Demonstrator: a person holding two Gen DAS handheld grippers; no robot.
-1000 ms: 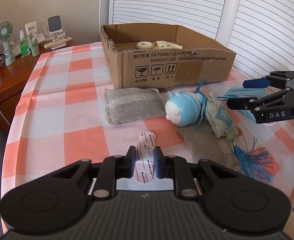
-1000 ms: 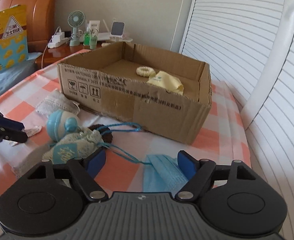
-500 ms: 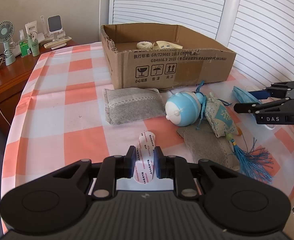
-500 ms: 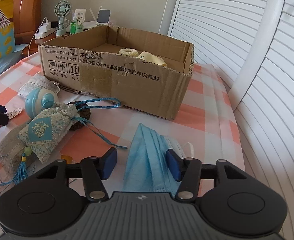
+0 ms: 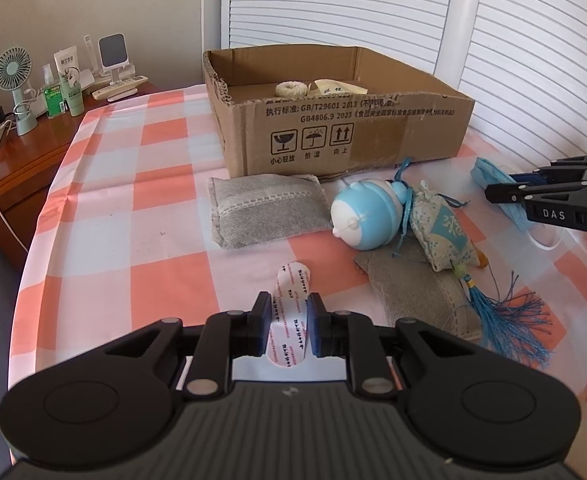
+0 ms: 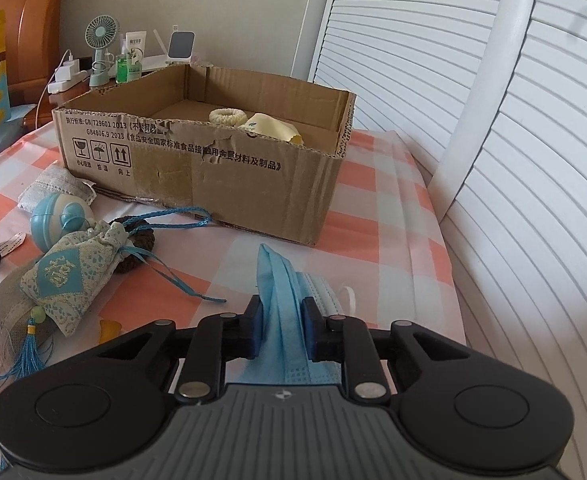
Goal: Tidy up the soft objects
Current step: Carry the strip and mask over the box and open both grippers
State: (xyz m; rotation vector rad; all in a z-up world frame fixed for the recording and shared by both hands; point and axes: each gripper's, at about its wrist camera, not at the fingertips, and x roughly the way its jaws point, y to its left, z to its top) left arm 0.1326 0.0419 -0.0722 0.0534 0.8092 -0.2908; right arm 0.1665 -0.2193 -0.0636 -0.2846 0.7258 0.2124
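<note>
**Soft objects on the checked table, two of them in the claws**

Soft objects lie on the table (image 5: 133, 208) with its checked cloth. The cardboard box (image 6: 229, 168) stands at the far side and holds a cream ring (image 6: 226, 115) and a yellow cloth (image 6: 271, 130). In front of it lie a grey pouch (image 5: 267, 210), a blue round toy (image 5: 363, 216) and a patterned sachet (image 6: 67, 276) with a tassel, which rests on a second grey pouch (image 5: 409, 288).

The right claw (image 6: 280, 330) has just been closing and now pinches the blue face mask (image 6: 283, 292), just beside the box corner. The left claw (image 5: 287, 330) is closed on a white printed strip (image 5: 291, 312).

Only the right view shows the dark crocheted piece (image 6: 141, 246) behind the sachet.
</note>
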